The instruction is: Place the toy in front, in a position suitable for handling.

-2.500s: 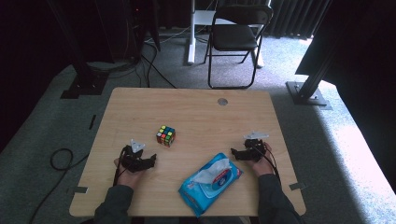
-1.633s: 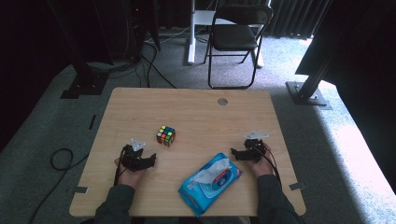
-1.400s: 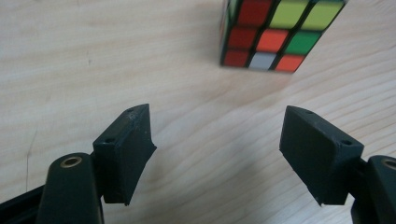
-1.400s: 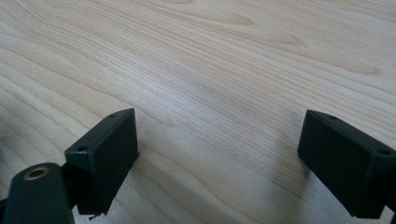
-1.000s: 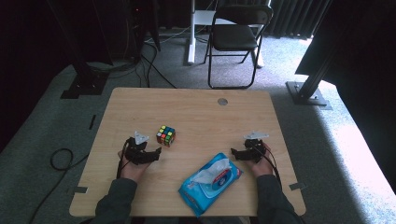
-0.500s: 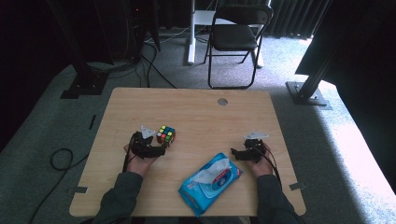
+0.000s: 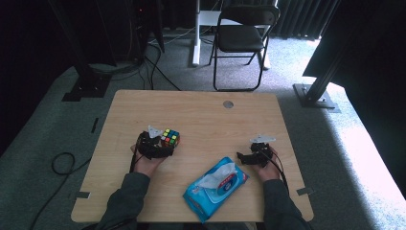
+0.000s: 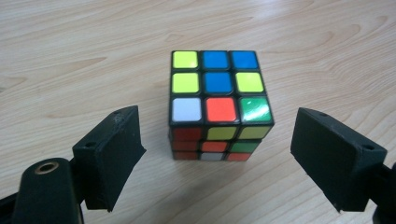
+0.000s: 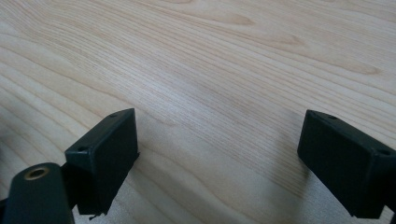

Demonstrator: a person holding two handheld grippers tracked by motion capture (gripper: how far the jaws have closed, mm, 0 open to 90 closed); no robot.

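Note:
A scrambled Rubik's cube (image 7: 169, 137) (image 8: 217, 105) rests on the wooden table (image 7: 201, 115), left of centre. My left gripper (image 7: 162, 145) (image 8: 219, 163) is open right behind it, one jaw on each side of the cube's near face, and neither jaw touches the cube. At the table's right side my right gripper (image 7: 245, 158) (image 9: 224, 163) rests low and open, with bare wood between its jaws. A blue pack of wet wipes (image 7: 216, 187) lies at the front centre, just left of the right hand.
A round cable hole (image 7: 228, 104) sits near the table's far edge. A folding chair (image 7: 242, 38) and stand bases (image 7: 316, 96) are on the carpet beyond the table. Cables trail from both grippers toward the front edge.
My left gripper has moved forward and to the right from the front left until its open jaws flank the cube. The right gripper, cube and wipes pack have stayed put.

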